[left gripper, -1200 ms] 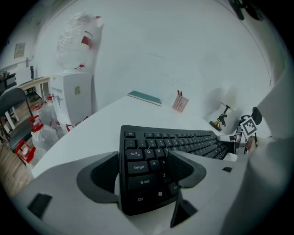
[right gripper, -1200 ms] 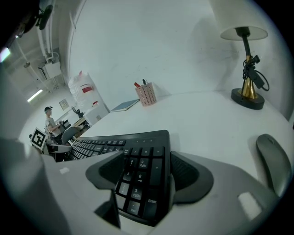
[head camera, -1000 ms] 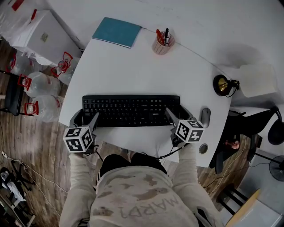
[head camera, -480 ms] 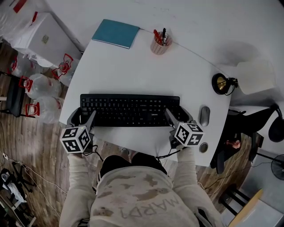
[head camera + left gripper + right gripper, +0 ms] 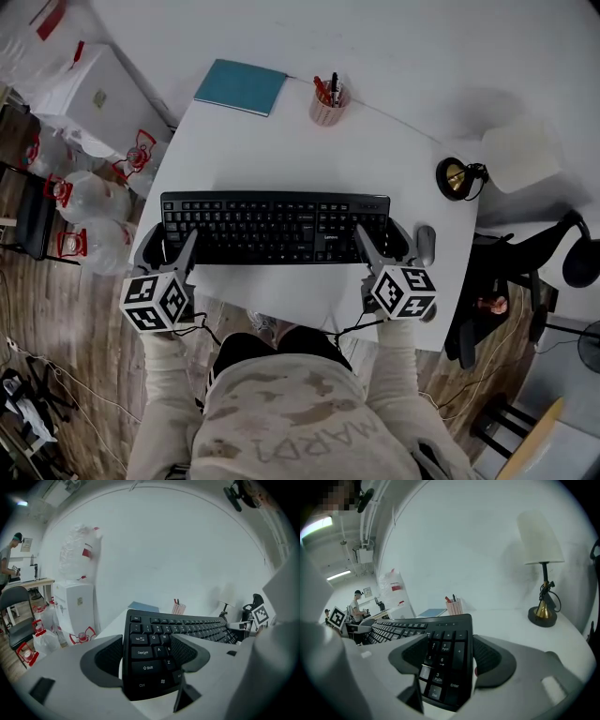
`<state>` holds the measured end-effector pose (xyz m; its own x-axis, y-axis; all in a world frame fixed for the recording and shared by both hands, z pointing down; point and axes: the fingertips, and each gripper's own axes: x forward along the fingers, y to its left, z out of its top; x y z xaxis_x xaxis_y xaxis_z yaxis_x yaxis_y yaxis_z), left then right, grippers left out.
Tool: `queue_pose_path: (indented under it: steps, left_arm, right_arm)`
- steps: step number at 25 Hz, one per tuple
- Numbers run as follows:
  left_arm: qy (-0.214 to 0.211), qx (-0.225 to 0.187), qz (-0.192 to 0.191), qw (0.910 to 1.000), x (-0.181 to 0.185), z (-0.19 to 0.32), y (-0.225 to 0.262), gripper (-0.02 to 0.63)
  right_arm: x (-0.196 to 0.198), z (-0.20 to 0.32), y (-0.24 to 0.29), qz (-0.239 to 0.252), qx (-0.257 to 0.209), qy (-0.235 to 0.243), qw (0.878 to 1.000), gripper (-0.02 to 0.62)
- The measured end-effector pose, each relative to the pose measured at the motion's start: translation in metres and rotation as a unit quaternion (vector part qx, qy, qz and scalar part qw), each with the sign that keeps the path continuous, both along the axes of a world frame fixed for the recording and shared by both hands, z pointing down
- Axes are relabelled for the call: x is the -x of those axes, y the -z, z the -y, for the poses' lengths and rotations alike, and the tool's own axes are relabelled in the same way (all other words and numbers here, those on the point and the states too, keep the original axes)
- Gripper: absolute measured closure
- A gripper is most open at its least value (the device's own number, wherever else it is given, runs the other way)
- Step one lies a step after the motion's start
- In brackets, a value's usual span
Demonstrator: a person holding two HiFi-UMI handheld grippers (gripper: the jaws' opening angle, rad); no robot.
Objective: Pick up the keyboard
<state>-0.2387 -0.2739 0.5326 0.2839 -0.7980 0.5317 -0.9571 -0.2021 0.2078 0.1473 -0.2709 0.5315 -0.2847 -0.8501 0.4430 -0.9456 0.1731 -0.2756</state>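
Far to my left, on the wooden floor beside the white table [image 5: 281, 150], stand a white cabinet [image 5: 84, 80] and a few clear water jugs [image 5: 89, 180] with red handles.

My left claw [image 5: 172, 242] is at the near left corner of the table. Its jaws stand fairly wide, with the left end of the black keyboard [image 5: 274, 228] between them. One jaw sits against the keyboard's short left edge. The other reaches in over the bottom rows of keys near Shift and Z. I am holding that end.

The keyboard stretches straight across in front of me, parallel to the table's near edge, and spans from one claw to the other. I cannot tell whether it is off the tabletop. Beyond it, at the far edge of the table, a blue notebook [image 5: 241, 86] lies flat. Just to its right is a cup of pens [image 5: 326, 105]. Both are well apart from the keyboard.

My right claw [image 5: 380, 239] mirrors the left. Its jaws are spread around the number-pad end, one over the digit keys and one at the short right edge, gripping that end. A grey mouse [image 5: 425, 246] lies just beside this claw's outer jaw. Further right and back stands a lamp [image 5: 454, 178] with a brass base and a pale shade.
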Motion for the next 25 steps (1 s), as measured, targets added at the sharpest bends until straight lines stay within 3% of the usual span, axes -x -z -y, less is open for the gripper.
queue_pose_path:
  steps: [25]
  left_arm:
    - [-0.028,-0.144,-0.020,0.9890,-0.009,0.007,0.122,0.279]
  right_arm:
    - [-0.007,-0.022,0.136,-0.029,-0.156,-0.040,0.987,0.282]
